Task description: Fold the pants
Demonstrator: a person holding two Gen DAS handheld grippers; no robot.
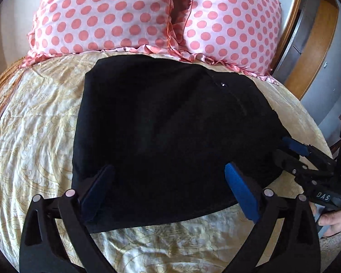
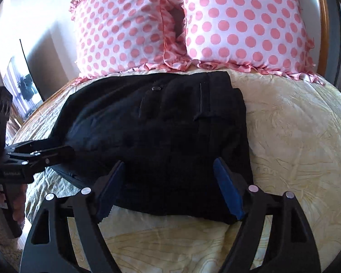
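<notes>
There is one pair of black pants (image 1: 170,132), folded into one bundle, and on it I count one button (image 2: 157,88). There are two pillows with pink dots (image 1: 102,16) (image 1: 234,27) on one bed with one cream bedspread (image 1: 31,122). There are two grippers, the left gripper (image 1: 168,188) and the right gripper (image 2: 168,182), and one hand (image 1: 333,219).

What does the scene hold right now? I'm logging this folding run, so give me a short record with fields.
garment: black pants, lying in a compact folded bundle
surface: cream patterned bedspread
behind garment: two pink polka-dot pillows, side by side
left gripper: open, jaws wide over the bundle's near edge, nothing pinched
right gripper: open, jaws over the near edge, nothing pinched
visible detail: button on the pants' top layer
</notes>
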